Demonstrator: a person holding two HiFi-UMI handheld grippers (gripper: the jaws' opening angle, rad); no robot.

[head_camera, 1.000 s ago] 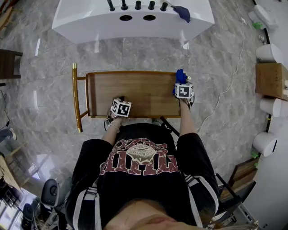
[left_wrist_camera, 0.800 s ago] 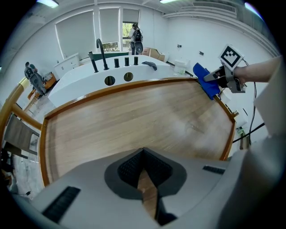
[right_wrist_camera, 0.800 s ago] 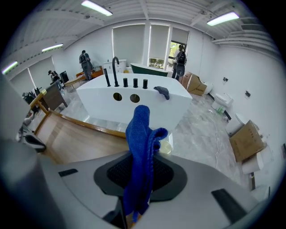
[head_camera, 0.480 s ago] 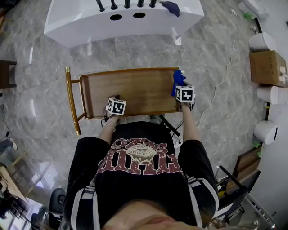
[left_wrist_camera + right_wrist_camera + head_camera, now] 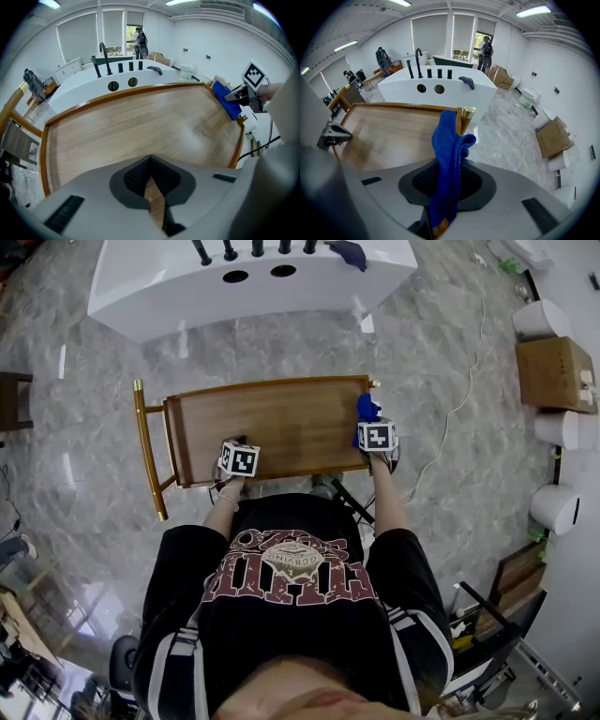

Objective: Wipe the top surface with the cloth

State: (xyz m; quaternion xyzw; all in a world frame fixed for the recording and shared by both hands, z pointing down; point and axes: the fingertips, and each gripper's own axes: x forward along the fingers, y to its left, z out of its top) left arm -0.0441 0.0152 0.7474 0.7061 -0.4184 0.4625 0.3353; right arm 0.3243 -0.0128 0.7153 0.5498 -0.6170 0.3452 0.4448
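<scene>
The right gripper (image 5: 446,197) clamps a blue cloth (image 5: 449,154) that stands up over the wooden tray top's (image 5: 389,133) right rim, beside its brass corner knob (image 5: 468,111).

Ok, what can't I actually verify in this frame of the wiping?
- Whether the blue cloth touches the wooden top: in the head view the right gripper sits over the contact; in the right gripper view the gripper's body hides the cloth's lower end.
- Pale patch on the wood, left gripper view: moisture or glare, cannot tell.
- Dark item on the white counter: too small to identify.
</scene>
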